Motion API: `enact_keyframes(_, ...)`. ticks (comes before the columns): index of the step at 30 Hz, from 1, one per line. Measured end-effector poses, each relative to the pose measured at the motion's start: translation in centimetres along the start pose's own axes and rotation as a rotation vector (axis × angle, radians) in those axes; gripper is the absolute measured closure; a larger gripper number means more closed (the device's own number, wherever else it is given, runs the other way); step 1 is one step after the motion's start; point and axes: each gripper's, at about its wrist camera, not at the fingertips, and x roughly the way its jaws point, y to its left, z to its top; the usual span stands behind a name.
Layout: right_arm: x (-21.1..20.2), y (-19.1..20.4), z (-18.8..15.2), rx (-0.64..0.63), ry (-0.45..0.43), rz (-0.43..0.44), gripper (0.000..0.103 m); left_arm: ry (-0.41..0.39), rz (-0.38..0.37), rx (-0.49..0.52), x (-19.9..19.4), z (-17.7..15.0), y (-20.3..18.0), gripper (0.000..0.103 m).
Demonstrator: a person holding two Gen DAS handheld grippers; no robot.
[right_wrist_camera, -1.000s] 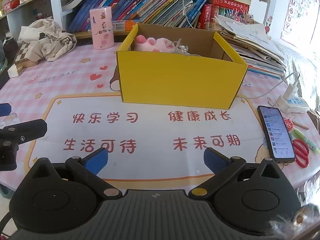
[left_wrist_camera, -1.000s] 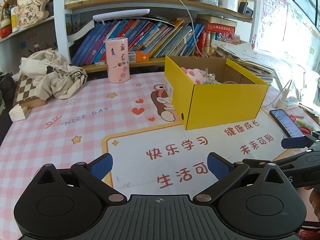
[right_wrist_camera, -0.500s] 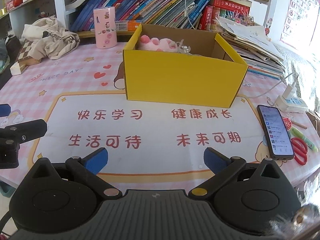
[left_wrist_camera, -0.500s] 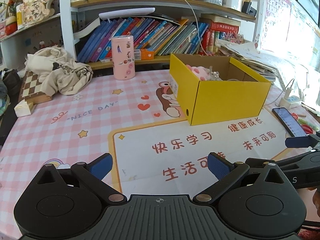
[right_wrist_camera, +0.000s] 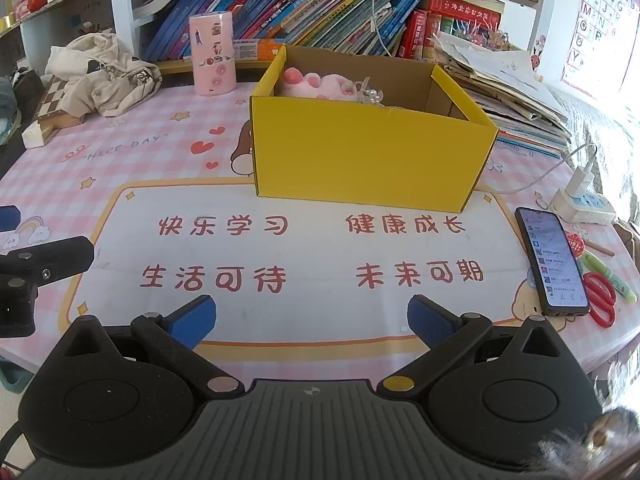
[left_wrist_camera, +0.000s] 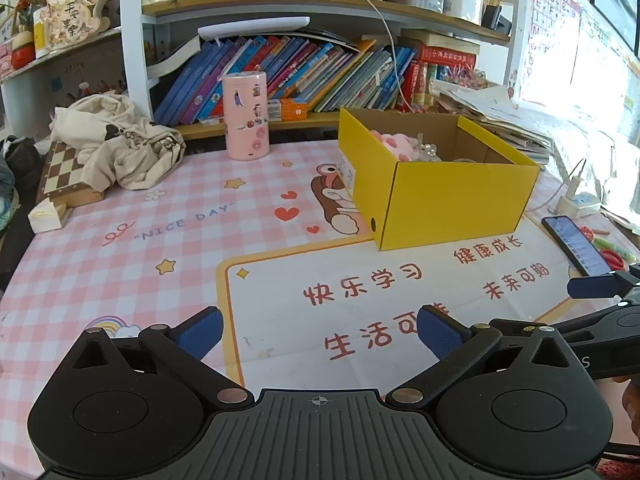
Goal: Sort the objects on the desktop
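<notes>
The yellow box [right_wrist_camera: 372, 152] sits mid-desk on the pink printed mat [left_wrist_camera: 120, 256], and it already holds a pink plush [right_wrist_camera: 316, 82] and some clear beads [right_wrist_camera: 370, 94] toward its far-left corner; the near-right half of the box looks bare, so that reads as the spot for the next drop. Both tongs are empty: the left gripper [left_wrist_camera: 318, 334] hangs wide in front of the box and to its left; the right gripper [right_wrist_camera: 312, 316] hangs just as wide, squarely in front of the box. Nothing loose lies between the grippers and the box; the likely next picks lie right of the box, a phone [right_wrist_camera: 552, 260] with red scissors [right_wrist_camera: 600, 296] and a green pen [right_wrist_camera: 608, 276] just beside it near the desk edge. A good pick there probably means coming down from above, pads astride the narrow sides, since the rim is close. Left of the box the mat is open as far as the pink canister [left_wrist_camera: 245, 116] and the cloth heap [left_wrist_camera: 116, 140]; right of the box a charger cable [right_wrist_camera: 560, 168] trails, a snag risk.
</notes>
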Motion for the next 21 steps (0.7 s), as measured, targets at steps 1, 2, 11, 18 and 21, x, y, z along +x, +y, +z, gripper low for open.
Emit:
enact_keyframes(1, 0.01, 0.00, 0.01, 0.001, 0.001, 0.000, 0.000, 0.001, -0.001, 0.000, 0.00, 0.00, 0.02, 0.000)
enact_keyframes(2, 0.04, 0.00, 0.03, 0.001, 0.002, 0.000, 0.000, 0.002, -0.001, 0.000, 0.01, 0.01, 0.02, 0.000)
enact_keyframes(11, 0.20, -0.06, 0.14, -0.002, 0.001, 0.002, 0.000, 0.007, 0.000, -0.001, 0.26, 0.12, 0.06, 0.000)
enact_keyframes(18, 0.45, -0.55, 0.33, -0.009, 0.003, 0.008, 0.000, 0.017, -0.002, -0.009, 0.44, 0.03, 0.21, 0.000)
enact_keyframes(21, 0.44, -0.46, 0.28, -0.008, 0.004, 0.008, 0.000, 0.018, -0.005, -0.013, 0.43, -0.03, 0.27, 0.000)
